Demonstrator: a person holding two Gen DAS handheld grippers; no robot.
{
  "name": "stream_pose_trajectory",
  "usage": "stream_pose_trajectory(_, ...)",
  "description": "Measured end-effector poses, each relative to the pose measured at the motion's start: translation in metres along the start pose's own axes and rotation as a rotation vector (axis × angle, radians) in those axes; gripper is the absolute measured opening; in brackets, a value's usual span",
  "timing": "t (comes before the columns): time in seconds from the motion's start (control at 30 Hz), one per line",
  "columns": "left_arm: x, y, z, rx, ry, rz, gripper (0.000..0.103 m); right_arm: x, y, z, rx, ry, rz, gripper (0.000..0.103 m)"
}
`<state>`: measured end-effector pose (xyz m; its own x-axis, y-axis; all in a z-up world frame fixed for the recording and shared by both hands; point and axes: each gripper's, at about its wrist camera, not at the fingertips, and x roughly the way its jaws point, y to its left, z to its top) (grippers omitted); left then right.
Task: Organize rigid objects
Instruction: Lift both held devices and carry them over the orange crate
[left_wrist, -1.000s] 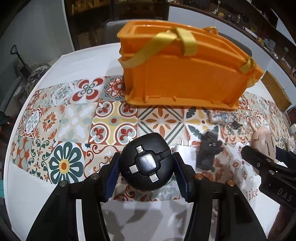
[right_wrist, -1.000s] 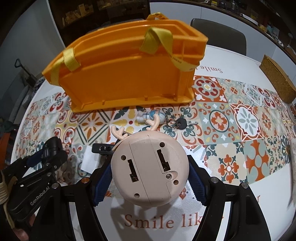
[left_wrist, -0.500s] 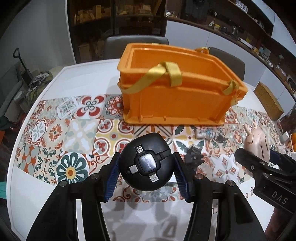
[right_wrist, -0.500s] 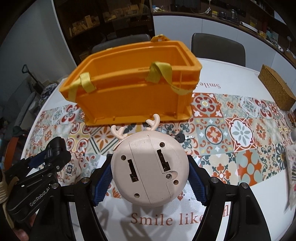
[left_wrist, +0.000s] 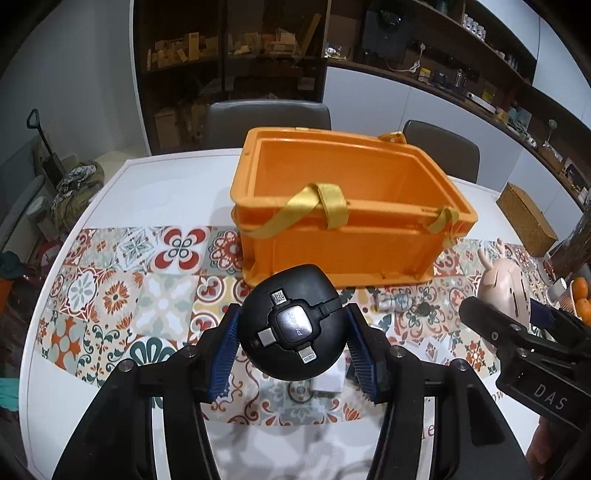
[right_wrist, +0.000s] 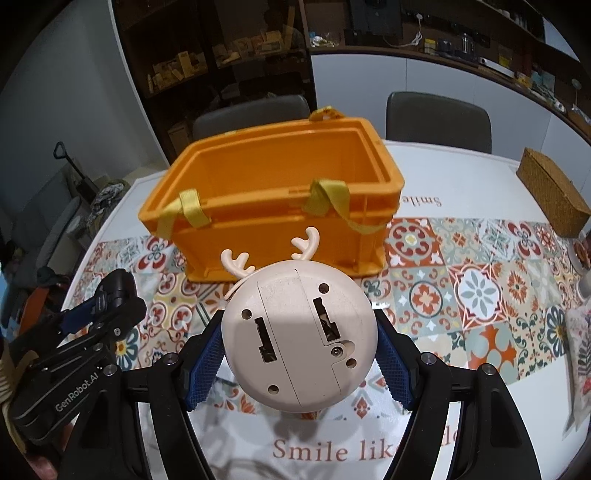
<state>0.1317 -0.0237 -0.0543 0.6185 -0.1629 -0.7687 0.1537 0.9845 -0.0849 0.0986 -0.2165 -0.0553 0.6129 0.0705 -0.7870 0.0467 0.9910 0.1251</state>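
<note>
1. We judge the step in hand to be the carry to the open orange plastic crate with yellow webbing handles (left_wrist: 354, 236), which stands on the white surface with its patterned tile runner (left_wrist: 110, 280), beyond both held things.
2. To do it well, we would bring each load over the near rim before lowering — that wall is tall and a yellow strap (left_wrist: 325, 206) drapes over it, so a low approach risks catching the strap or knocking the wall.
3. We would keep the two hands apart and let go one at a time; the crate's mouth looks wide enough for both, but the two round bodies could bump if dropped together.
4. We would set the things down onto the crate floor rather than let them fall — both are hard shells.
5. Left gripper (left_wrist: 291, 350): its blue ribbed fingers (left_wrist: 225, 354) are clenched on a round black puck-shaped charger with several cable plugs on its face (left_wrist: 291, 325), pressing on its two sides, clear of the surface.
6. Right gripper (right_wrist: 299, 354): its blue fingers (right_wrist: 205, 365), spread fairly wide, grasp a round cream-pink plastic gadget with small antlers (right_wrist: 299, 332), underside facing the camera, also held off the surface.
7. A small white block (left_wrist: 328, 380) and a keyring figure (left_wrist: 395, 302) lie on the runner in front of the crate, left for later.
</note>
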Motion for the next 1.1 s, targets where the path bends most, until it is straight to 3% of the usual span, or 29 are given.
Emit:
stream_pose_trajectory(0.87, -0.009, -0.016, 0.071, 0.061, -0.107, -0.013, 0.055, -0.01, 0.001, 0.064, -0.016, -0.128, -0.023, 0.075)
stream_pose_trajectory(1.1, -0.001, -0.02, 0.093, 0.078, -0.114, -0.011, 0.055, 0.0, 0.001, 0.087, -0.027, -0.115, -0.052, 0.075)
